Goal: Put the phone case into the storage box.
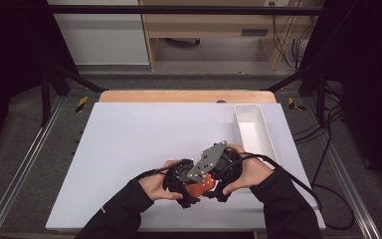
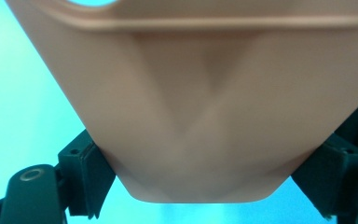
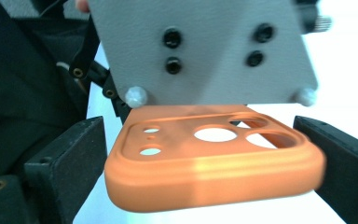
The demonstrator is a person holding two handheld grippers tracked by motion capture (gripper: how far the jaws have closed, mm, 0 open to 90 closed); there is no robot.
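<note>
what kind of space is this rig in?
Likely a lab recording station: a white table framed by metal rails, black curtains at both sides, loose cables on the floor.

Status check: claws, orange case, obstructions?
Left claw shut on orange phone case. Right claw open around its camera end, pads apart. White bin stands clear, right.

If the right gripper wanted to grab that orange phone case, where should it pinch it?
Across the two long side edges of the orange phone case, near the camera-hole end, coming in level from that end. The right gripper already has its jaws open either side; the left gripper clamps the far part.
</note>
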